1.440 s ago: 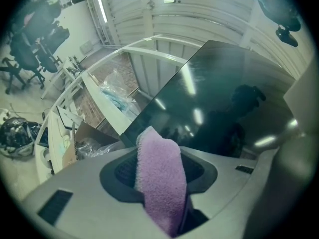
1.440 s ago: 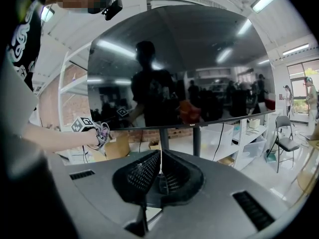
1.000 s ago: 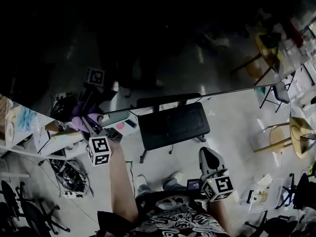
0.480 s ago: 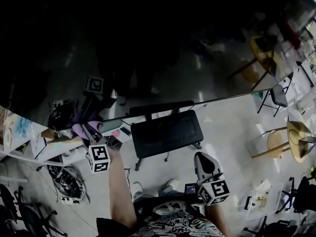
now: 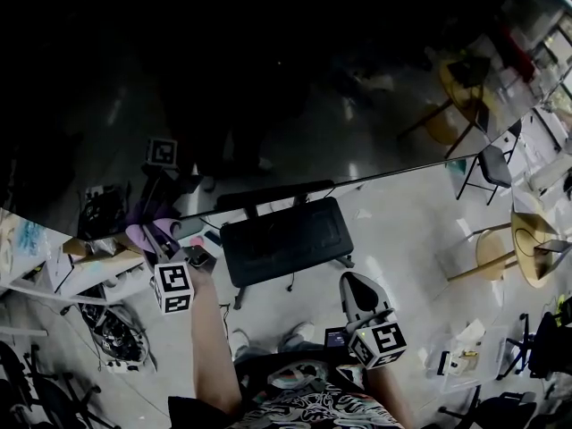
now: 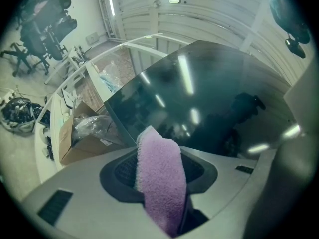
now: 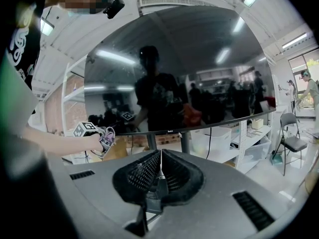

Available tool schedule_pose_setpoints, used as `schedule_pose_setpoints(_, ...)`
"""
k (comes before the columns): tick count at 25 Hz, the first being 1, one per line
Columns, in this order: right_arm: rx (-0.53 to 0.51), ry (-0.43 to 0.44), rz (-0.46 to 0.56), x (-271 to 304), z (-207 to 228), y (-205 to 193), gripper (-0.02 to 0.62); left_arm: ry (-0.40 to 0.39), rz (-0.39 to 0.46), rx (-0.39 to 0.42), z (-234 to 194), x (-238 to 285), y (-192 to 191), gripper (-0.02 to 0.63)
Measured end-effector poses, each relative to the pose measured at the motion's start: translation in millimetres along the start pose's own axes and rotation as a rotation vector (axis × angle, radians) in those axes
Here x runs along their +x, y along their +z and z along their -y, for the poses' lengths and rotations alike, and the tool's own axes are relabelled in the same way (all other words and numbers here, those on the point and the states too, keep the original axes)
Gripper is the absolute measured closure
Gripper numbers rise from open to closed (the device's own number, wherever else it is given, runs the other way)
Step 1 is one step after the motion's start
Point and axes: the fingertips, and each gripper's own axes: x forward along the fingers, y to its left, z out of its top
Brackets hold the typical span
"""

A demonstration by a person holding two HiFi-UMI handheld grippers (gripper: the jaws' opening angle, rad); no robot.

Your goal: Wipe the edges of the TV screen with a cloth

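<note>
The big dark TV screen (image 5: 268, 88) fills the top of the head view; its lower edge (image 5: 357, 179) runs across the middle. My left gripper (image 5: 146, 233) is shut on a purple cloth (image 5: 143, 236) at the screen's lower left edge. In the left gripper view the cloth (image 6: 160, 178) hangs between the jaws, with the screen (image 6: 209, 98) and its lower corner just ahead. My right gripper (image 5: 355, 284) is held low, away from the screen. Its jaws (image 7: 160, 156) are shut with nothing between them, and the whole TV (image 7: 174, 68) stands in front of it.
A black flat stand base (image 5: 281, 239) lies under the TV. A cardboard box (image 6: 82, 138) and shelving sit by the TV's left corner. Cables (image 5: 116, 338) lie on the floor at left. White bins (image 7: 219, 138) and a folding chair (image 7: 291, 138) stand at right.
The head view has shifted, so the screen edge and both grippers sit a little lower and further left. The left gripper still holds the cloth at the screen's lower left edge.
</note>
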Motion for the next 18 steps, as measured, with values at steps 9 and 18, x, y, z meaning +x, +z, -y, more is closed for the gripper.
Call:
schedule_pose_setpoints(9, 0.013, -0.004, -0.003, 1.9, 15.9, -2.3, 0.565, 0.005, -0.003, -0.032, 14.1, -5.5, -12.7, 0.431)
schedule_pose_setpoints(18, 0.037, -0.021, 0.013, -7.6, 38.5, 0.6, 0.565, 0.023, 0.013, -0.033, 19.7, -8.2, -13.6, 0.431)
